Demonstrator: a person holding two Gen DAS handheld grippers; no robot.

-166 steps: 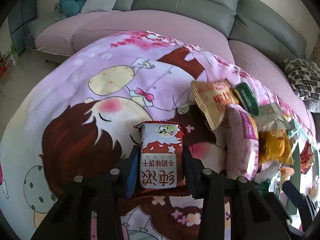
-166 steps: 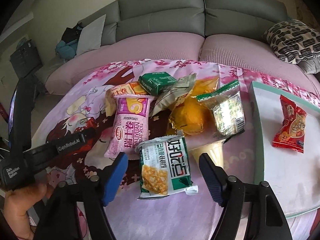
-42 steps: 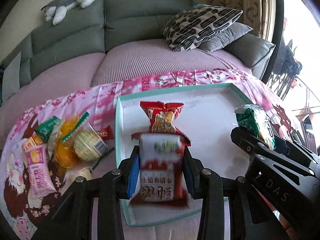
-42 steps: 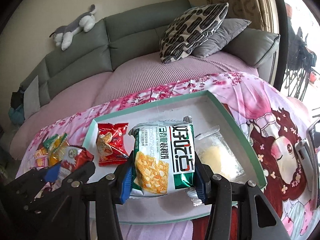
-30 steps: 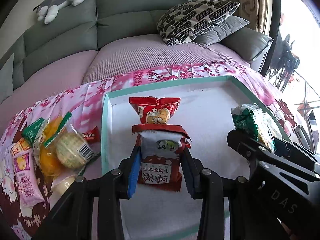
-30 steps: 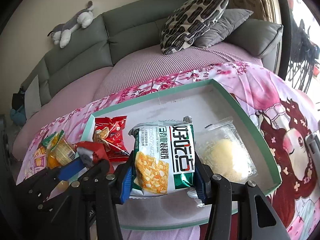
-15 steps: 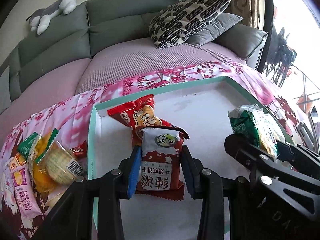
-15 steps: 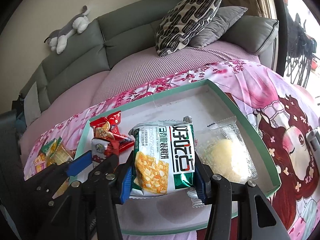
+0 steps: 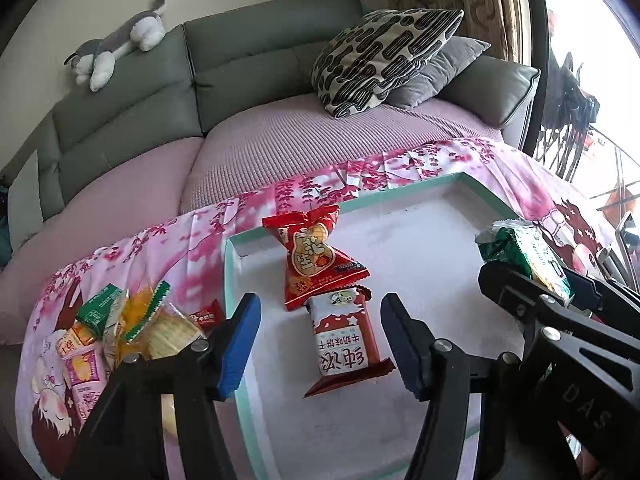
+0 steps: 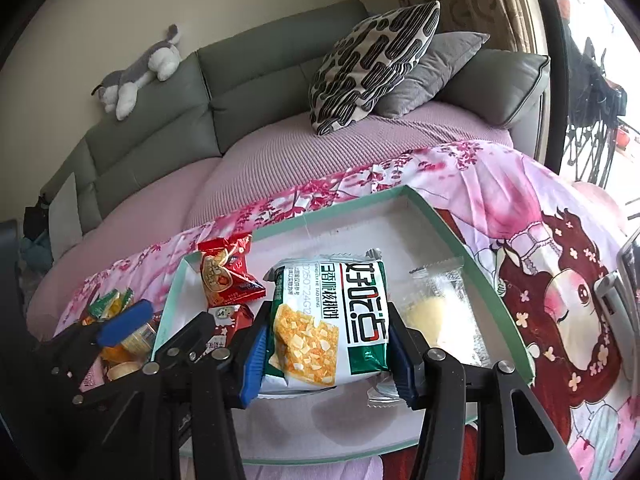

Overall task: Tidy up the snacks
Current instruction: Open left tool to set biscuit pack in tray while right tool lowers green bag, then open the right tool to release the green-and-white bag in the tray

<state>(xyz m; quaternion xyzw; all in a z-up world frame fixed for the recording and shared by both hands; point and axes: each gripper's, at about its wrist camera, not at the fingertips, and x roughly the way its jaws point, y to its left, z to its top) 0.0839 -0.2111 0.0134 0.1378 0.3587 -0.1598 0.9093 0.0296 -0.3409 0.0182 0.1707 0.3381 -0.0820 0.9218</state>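
While left gripper point(image 9: 320, 332) jaws open — red-and-white biscuit packet point(image 9: 343, 338) lies free in mint-rimmed white tray point(image 9: 472, 184) | right gripper point(image 10: 328, 354) clamps green-and-white cracker packet point(image 10: 330, 320)

You have a table under a pink cartoon cloth point(image 9: 192, 240), its far edge against the sofa. Directly on the cloth near the right end sits a teal-rimmed white tray point(image 9: 230, 280). Toward the left end, just beside the tray's left rim, a pile of snack packets point(image 9: 132, 320) lies on the cloth, with a small red packet point(image 9: 208, 314) at its edge.
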